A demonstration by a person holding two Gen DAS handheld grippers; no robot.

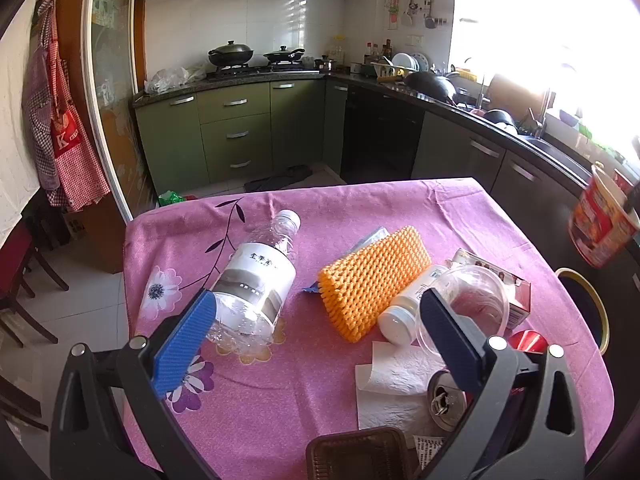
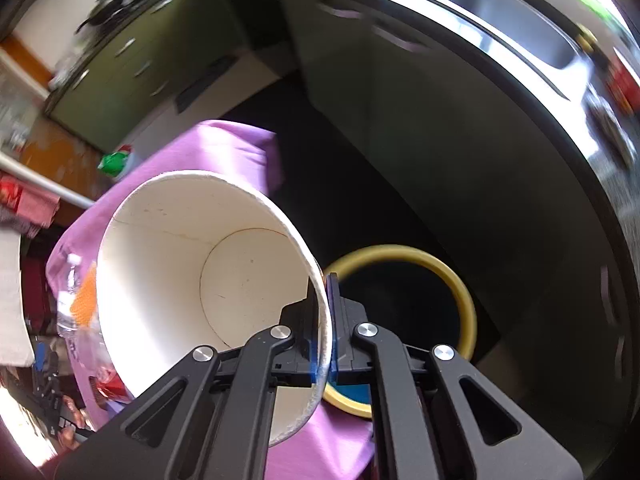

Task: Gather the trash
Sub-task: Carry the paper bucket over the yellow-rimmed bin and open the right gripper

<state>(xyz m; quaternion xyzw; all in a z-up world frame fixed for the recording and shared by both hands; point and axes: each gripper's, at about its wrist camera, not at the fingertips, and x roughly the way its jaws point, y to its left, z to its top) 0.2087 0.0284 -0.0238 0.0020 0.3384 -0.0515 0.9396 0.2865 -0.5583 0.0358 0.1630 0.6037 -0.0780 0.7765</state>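
Note:
My right gripper [image 2: 325,328] is shut on the rim of an empty paper noodle cup [image 2: 192,264], white inside, tilted in the air past the table's right edge. The same cup [image 1: 602,224], red outside, shows at the right of the left wrist view. Below it stands a bin with a yellow rim [image 2: 460,280], also seen beside the table [image 1: 592,300]. My left gripper [image 1: 320,332] is open above the pink tablecloth [image 1: 280,400], its blue left pad [image 1: 186,344] beside a clear plastic bottle [image 1: 256,284] lying on its side.
On the table lie an orange foam net [image 1: 372,280], a white pill bottle [image 1: 408,312], a clear plastic cup [image 1: 468,304], a small carton [image 1: 508,280], a tissue [image 1: 392,384], a can [image 1: 444,400] and a brown tray [image 1: 360,456]. Green kitchen cabinets [image 1: 240,132] stand behind.

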